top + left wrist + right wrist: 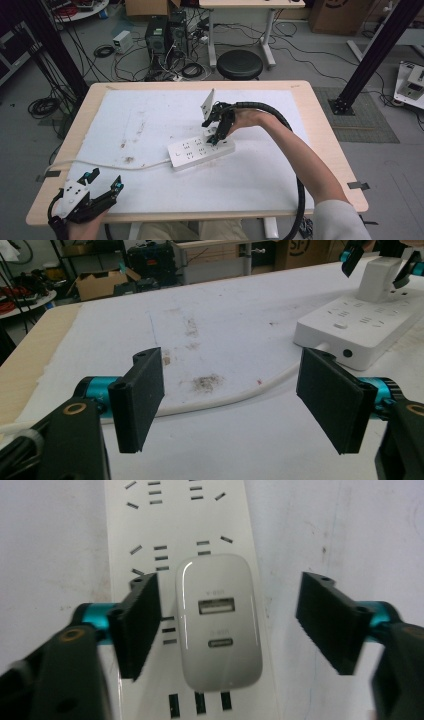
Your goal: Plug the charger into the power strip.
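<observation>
Table [320,150] first: it was wide and pale, with a white mat [150,125] on top, and the white power strip [200,152] lay near the middle of that mat. Its long side ran across the table, from your left to your right, tipped up a little at the right end. Its cord [110,164] trailed off toward your left.

The small white charger [218,622] stood plugged into the right end of the strip, with its two ports facing up.

Your right gripper [227,625] pointed straight down over the charger. Its jaws stood wide, one on each side of the charger, and neither pad touched it. There was a gap on both sides. So the charger sat between the jaws but you did not hold it.

Your left gripper [232,402] rested at the near left corner of the table, well apart from the strip. Its jaws were partly spread with nothing between them. From there, the strip lay ahead and to the right.

Your right hand was much nearer to the charger. I think lifting that hand straight up was the safe next move, since any sideways push could knock the charger.
</observation>
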### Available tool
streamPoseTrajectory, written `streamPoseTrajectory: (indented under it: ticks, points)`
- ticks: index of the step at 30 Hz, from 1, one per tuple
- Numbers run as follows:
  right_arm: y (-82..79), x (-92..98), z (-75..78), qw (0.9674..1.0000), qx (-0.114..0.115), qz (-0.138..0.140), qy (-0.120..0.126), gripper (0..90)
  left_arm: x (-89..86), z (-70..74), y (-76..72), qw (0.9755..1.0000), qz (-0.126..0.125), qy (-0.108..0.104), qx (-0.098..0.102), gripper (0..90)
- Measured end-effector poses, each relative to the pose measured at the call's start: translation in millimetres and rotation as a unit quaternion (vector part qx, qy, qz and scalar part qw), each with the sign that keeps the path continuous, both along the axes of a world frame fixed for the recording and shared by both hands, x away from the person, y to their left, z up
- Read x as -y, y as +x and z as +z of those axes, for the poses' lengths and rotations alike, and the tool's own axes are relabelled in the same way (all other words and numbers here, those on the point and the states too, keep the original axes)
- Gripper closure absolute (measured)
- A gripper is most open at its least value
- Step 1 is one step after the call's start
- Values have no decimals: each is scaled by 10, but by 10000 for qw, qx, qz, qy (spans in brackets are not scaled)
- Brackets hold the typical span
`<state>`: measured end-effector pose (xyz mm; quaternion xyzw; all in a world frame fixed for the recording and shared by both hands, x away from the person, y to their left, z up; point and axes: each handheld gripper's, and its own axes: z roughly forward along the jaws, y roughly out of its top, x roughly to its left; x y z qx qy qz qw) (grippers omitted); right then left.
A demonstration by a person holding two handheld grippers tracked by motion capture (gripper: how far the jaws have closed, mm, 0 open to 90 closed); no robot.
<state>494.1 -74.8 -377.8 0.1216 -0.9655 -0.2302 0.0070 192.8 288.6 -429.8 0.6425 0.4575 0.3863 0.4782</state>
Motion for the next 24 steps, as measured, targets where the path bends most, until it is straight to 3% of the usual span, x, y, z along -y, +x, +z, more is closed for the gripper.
streamPoseTrajectory:
  ticks: [3,5,10,11,14,15,18,24]
  points:
    - [-34,72,15,9999,-79,-130,61,218,-2,-7,23,10000,-14,0,-1,271]
    - [-48,129,17,9990,-249,-313,203,219,-3,-19,49,10000,-21,-7,-25,271]
    - [-100,206,4,9974,-183,-612,330,219,-10,-34,109,10000,-56,-28,-39,266]
    - [-171,275,12,9953,-141,-826,475,219,-14,-38,122,10000,-59,-27,-57,256]
    - [-204,298,19,9944,-93,-892,552,219,-25,-53,157,9999,-75,-87,-103,253]
    - [-306,375,60,9908,-23,-1092,801,219,-33,-58,165,9999,-79,-83,-110,237]
    - [-395,458,89,9856,-9,-1338,1036,219,-58,-69,195,9998,-79,-110,-157,226]
    - [-557,638,92,9752,172,-1887,1144,219,-99,-70,254,9996,-103,-168,-198,215]
